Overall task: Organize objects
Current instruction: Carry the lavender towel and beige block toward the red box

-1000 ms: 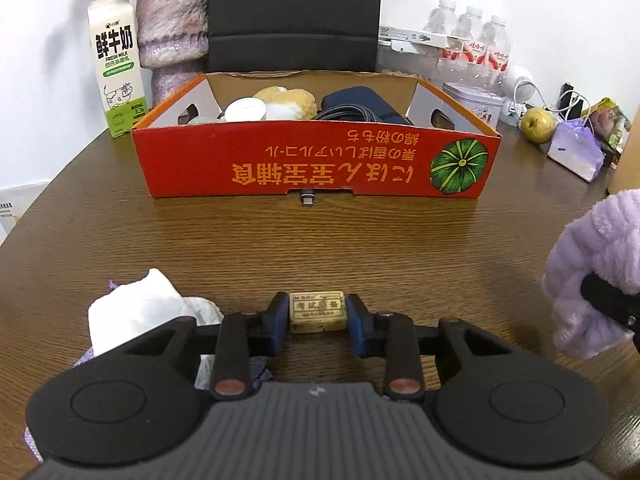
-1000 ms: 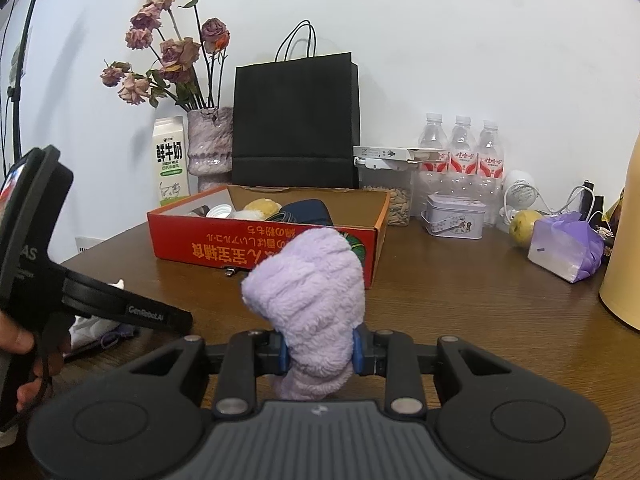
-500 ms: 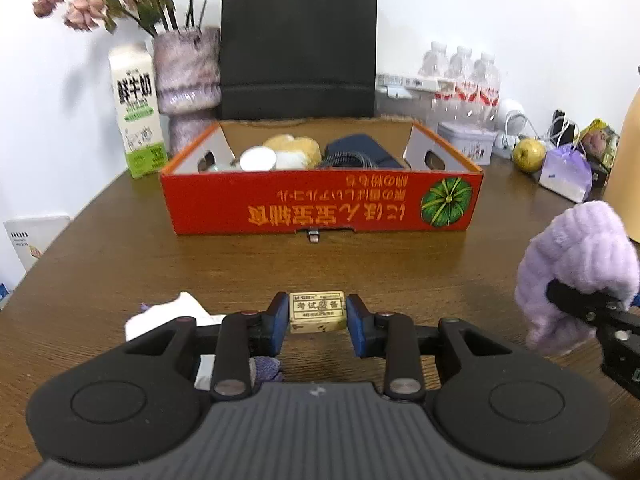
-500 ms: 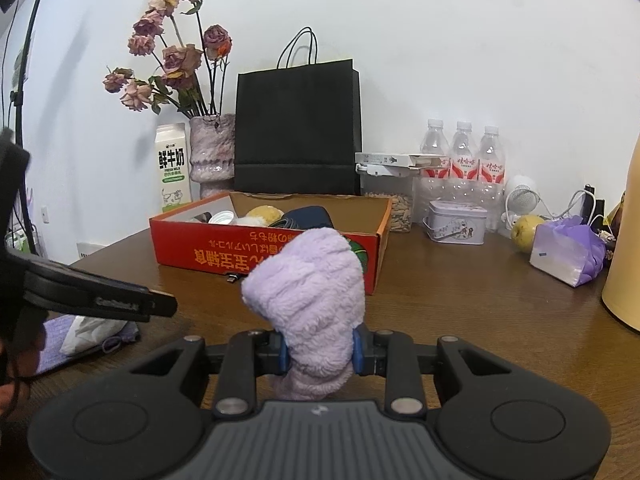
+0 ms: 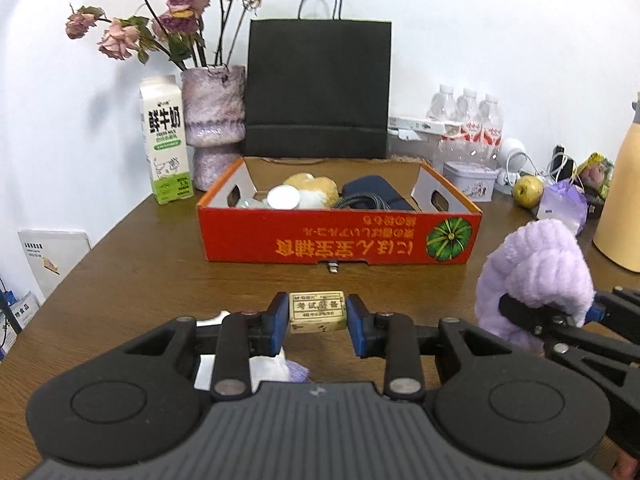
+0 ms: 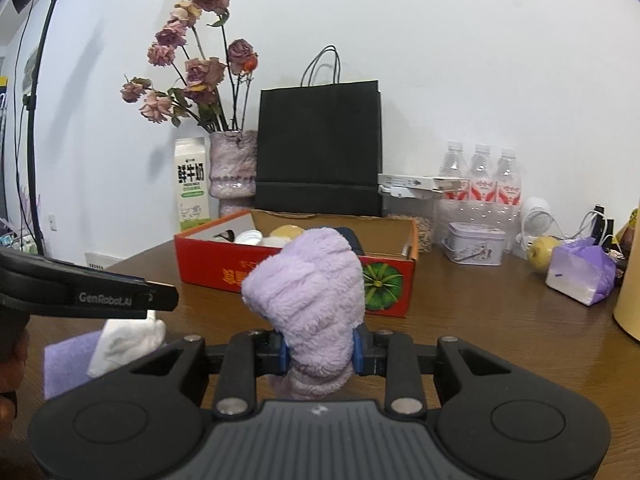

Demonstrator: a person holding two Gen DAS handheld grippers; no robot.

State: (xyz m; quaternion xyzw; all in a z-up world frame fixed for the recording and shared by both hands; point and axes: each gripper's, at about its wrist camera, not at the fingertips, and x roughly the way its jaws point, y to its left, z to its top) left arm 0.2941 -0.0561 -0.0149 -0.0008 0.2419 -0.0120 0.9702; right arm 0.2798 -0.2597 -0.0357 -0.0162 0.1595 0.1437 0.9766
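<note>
My left gripper [image 5: 317, 314] is shut on a small beige eraser [image 5: 317, 312] with printed characters, held above the wooden table in front of the red cardboard box [image 5: 340, 240]. My right gripper [image 6: 319, 350] is shut on a fluffy lilac cloth roll [image 6: 310, 300], which also shows at the right of the left wrist view as the lilac roll [image 5: 534, 276]. The box [image 6: 296, 276] holds a white lid, a yellowish plush thing and a dark pouch with a cable. The left gripper's side [image 6: 100, 296] crosses the left of the right wrist view.
A white crumpled tissue [image 6: 124, 340] lies on a purple cloth [image 6: 66, 360] near the table's front left. Behind the box stand a milk carton [image 5: 166, 146], a vase of dried roses [image 5: 212, 120], a black paper bag [image 5: 318, 88], water bottles [image 5: 468, 120], a tin [image 5: 470, 180], an apple [image 5: 528, 192].
My left gripper has risen and tilted up with the eraser, so the box looks farther and the wall shows. The right gripper with the lilac roll moved slightly towards the box.
</note>
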